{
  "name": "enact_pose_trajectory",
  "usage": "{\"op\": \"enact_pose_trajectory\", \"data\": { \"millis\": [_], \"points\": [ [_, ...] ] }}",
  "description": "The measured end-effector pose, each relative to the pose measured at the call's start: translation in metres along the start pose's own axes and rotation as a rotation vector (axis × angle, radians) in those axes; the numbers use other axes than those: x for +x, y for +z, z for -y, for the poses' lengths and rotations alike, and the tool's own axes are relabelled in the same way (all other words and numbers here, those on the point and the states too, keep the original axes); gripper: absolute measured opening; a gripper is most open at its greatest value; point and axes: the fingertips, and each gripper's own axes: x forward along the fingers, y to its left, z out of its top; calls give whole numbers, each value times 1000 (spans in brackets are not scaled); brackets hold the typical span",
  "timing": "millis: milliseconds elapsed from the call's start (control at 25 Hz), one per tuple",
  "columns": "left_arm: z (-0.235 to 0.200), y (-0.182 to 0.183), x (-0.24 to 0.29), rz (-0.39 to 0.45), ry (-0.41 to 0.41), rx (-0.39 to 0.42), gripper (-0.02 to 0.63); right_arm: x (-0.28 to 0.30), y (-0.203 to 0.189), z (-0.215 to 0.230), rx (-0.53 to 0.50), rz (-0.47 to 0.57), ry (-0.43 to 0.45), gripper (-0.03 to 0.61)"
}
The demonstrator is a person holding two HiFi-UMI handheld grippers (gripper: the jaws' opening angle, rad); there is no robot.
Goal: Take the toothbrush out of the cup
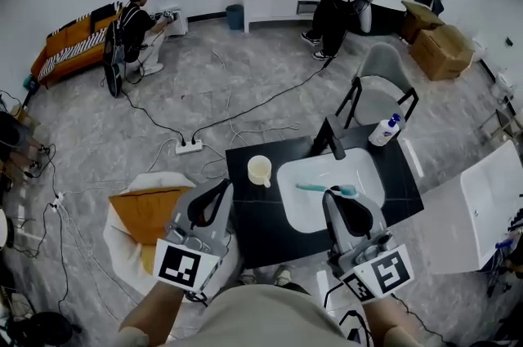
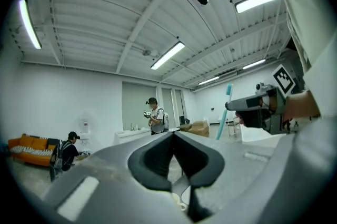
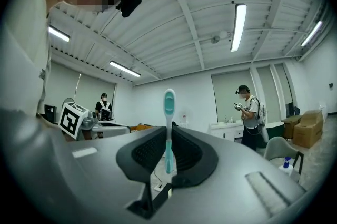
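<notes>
The right claw [image 3: 168, 138] is closed almost fully on the handle of the toothbrush [image 3: 169, 104] — pinched near one end, so the bristle end sticks out clear of its tips, a grip that looks firm enough for carrying. The cup [image 1: 259, 171] stands on the black table [image 1: 245, 235], ahead of that claw and off to its left. The brush is apart from it, so the lifting-out looks done. The left claw [image 2: 174, 135] is pressed together on nothing — likely just kept out of the way
</notes>
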Motion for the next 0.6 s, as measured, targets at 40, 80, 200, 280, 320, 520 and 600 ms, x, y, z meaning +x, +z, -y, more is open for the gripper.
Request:
{"op": "enact_pose_trajectory", "data": {
  "millis": [40, 80, 200, 280, 320, 520, 600],
  "points": [
    [2, -1, -1, 15, -3, -15, 2, 0, -6, -1, 9, -11, 4, 34],
    [3, -1, -2, 29, -5, -30, 2, 0, -12, -2, 18, -20, 9, 34],
    [8, -8, -4, 19, -5, -50, 2, 4, -29, -5, 38, -37, 28, 34],
    [11, -13, -4, 3, -7, -45, 2, 7, -37, -7, 43, -48, 37, 34],
    [11, -15, -4, 0, -9, -39, 2, 7, -39, -8, 44, -51, 40, 34],
    [10, -20, -2, -13, 4, -33, 2, 8, -43, -6, 47, -59, 53, 34],
    [9, -21, -1, -15, 10, -32, 2, 8, -44, -5, 46, -61, 59, 34]
  ]
}}
